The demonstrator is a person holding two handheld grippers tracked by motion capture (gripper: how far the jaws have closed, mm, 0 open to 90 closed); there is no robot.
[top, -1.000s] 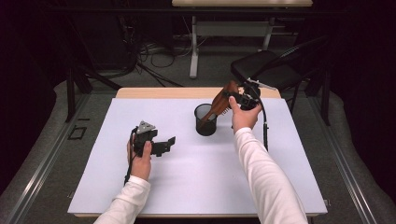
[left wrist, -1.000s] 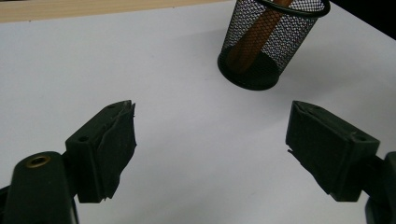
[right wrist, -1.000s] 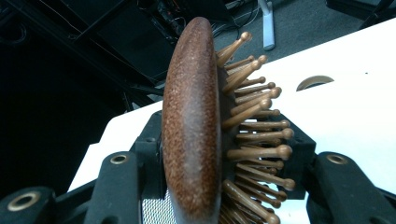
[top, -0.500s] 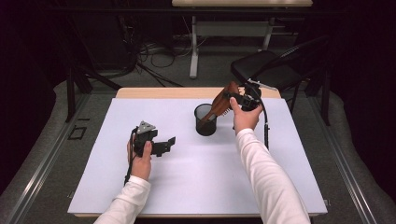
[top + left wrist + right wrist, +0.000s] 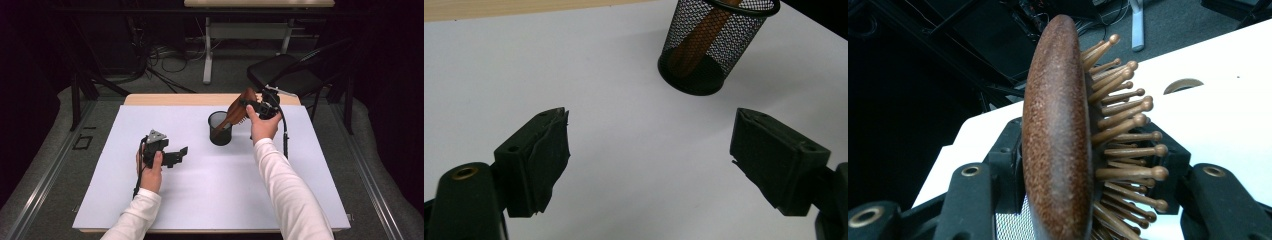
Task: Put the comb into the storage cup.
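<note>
Hairbrush (image 5: pixel 1058 140) between right gripper (image 5: pixel 252 107) jaws; left gripper (image 5: pixel 649 155) jaws wide, empty.

Hairbrush (image 5: pixel 1058 150): brown wood, back finely speckled with a dull sheen, pins wooden and round-tipped. Cup (image 5: pixel 714 45): black wire mesh, matt. Bench (image 5: pixel 210 200): covered in a smooth matt white sheet, with a pale wood edge exposed.

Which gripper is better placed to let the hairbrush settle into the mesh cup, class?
Right. The right gripper already grips the hairbrush head, its handle down inside the mesh cup; the left gripper rests open and empty, apart from the cup.
</note>
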